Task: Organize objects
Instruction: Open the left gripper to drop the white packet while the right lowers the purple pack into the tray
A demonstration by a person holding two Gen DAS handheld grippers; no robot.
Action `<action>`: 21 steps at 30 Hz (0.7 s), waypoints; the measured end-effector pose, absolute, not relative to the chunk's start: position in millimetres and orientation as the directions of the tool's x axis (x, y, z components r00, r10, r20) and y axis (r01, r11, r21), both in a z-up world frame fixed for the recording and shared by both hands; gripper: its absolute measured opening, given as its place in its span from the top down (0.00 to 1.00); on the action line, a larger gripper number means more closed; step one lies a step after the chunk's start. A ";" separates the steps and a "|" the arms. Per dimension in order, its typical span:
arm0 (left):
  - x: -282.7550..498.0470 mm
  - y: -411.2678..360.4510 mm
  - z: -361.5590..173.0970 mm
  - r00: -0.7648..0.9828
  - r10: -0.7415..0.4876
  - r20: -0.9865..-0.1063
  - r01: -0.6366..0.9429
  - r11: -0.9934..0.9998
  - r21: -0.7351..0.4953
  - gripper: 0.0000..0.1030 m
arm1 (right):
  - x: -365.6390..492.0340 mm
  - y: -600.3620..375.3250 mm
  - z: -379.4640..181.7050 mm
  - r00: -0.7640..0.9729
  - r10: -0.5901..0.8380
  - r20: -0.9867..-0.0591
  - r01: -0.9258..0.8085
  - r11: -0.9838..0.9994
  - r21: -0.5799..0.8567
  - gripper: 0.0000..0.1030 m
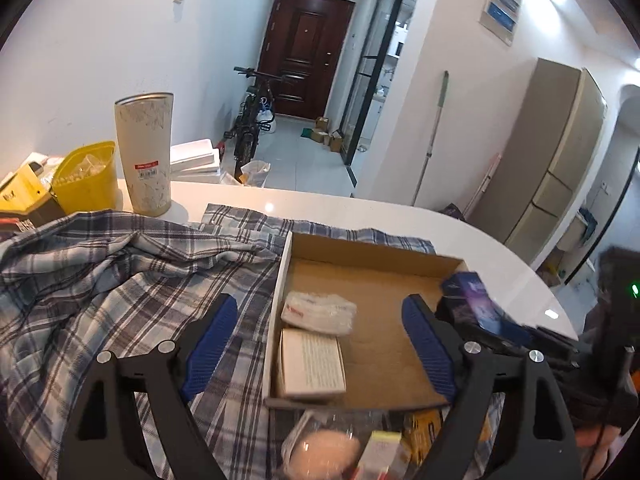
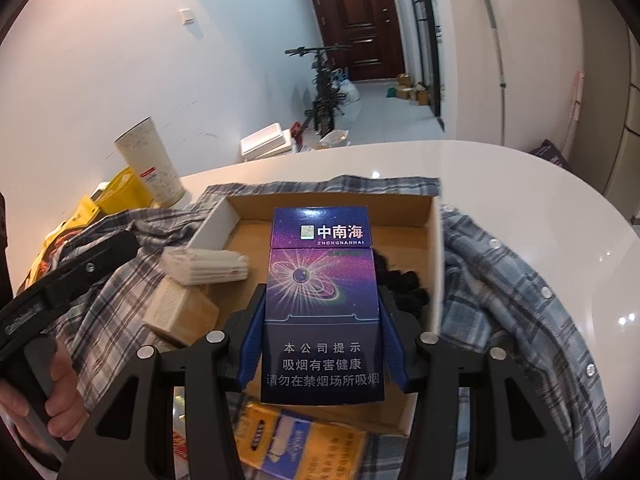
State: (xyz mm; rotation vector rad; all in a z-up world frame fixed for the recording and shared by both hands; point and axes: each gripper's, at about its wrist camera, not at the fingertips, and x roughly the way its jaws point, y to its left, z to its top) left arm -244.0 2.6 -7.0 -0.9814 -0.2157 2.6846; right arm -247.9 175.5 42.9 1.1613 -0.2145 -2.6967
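An open cardboard box (image 1: 372,252) (image 2: 332,202) lies on a plaid shirt (image 1: 100,276) on the white table. In it lie a white tissue pack (image 1: 318,312) (image 2: 204,266) and a small beige box (image 1: 312,362) (image 2: 180,310). A dark clump (image 2: 404,288) lies at its right side. My left gripper (image 1: 320,336) is open and empty over the box's left part. My right gripper (image 2: 322,340) is shut on a purple cigarette pack (image 2: 322,304) (image 1: 476,300), held upright over the box. A yellow pack (image 2: 304,444) (image 1: 424,428) and a clear bag (image 1: 328,446) lie at the box's near edge.
A tall white tumbler (image 1: 146,154) (image 2: 154,162) and a yellow bin (image 1: 86,178) stand at the table's far left, with boxes (image 1: 24,196) beside them. The table edge (image 1: 500,240) curves on the right. A bicycle (image 1: 252,120) stands in the hallway beyond.
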 end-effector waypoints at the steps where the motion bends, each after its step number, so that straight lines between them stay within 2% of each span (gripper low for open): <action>1: -238.4 2.0 -7.0 -0.734 0.304 -0.607 -0.210 -0.952 -0.223 0.16 | -247.6 171.7 42.4 -0.666 -0.250 -0.703 0.137 -0.967 0.215 0.52; 7: -216.8 -2.7 -13.2 -0.761 0.297 -0.577 -0.227 -0.955 -0.192 0.16 | -249.0 153.7 28.0 -0.631 -0.283 -0.723 0.172 -0.959 0.225 0.52; 12: -218.3 -2.3 -17.1 -0.759 0.286 -0.585 -0.225 -0.958 -0.177 0.16 | -257.9 151.5 9.2 -0.578 -0.330 -0.746 0.176 -0.943 0.281 0.52; 21: -219.4 -7.6 -24.0 -0.749 0.287 -0.597 -0.212 -0.958 -0.195 0.16 | -267.8 153.8 -6.3 -0.577 -0.284 -0.766 0.146 -0.958 0.246 0.52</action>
